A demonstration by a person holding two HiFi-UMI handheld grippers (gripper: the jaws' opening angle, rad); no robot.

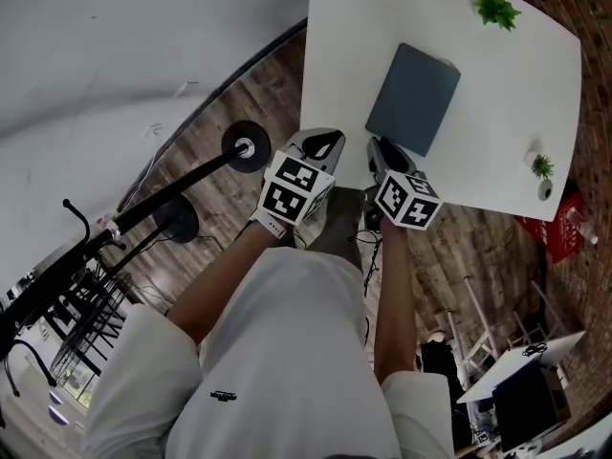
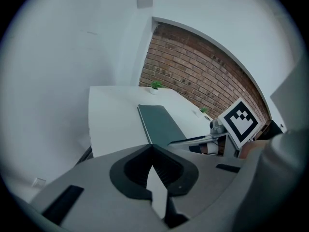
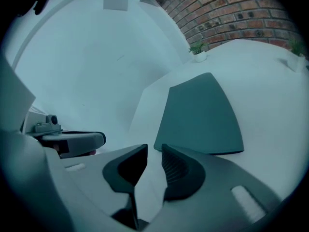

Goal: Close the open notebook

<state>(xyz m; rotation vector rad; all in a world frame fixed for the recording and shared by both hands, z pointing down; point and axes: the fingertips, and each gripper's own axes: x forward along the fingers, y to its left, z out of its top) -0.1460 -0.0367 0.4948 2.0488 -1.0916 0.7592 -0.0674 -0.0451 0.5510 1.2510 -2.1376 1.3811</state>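
Observation:
The dark teal notebook (image 1: 413,98) lies closed and flat on the white table (image 1: 344,46). It also shows in the left gripper view (image 2: 161,124) and the right gripper view (image 3: 200,115). Both grippers hang side by side just off the table's near edge, short of the notebook. My left gripper (image 1: 323,144) (image 2: 152,146) is shut, its pads meeting at the tips with nothing between them. My right gripper (image 1: 382,151) (image 3: 154,149) is open by a narrow gap and holds nothing; its tips point at the notebook's near corner without touching it.
A small green plant (image 1: 496,8) stands at the table's far side and a second potted plant (image 1: 542,170) near its right edge. A black stand with a round base (image 1: 246,146) is on the wooden floor to the left. A red object (image 1: 564,228) sits beside the table on the right.

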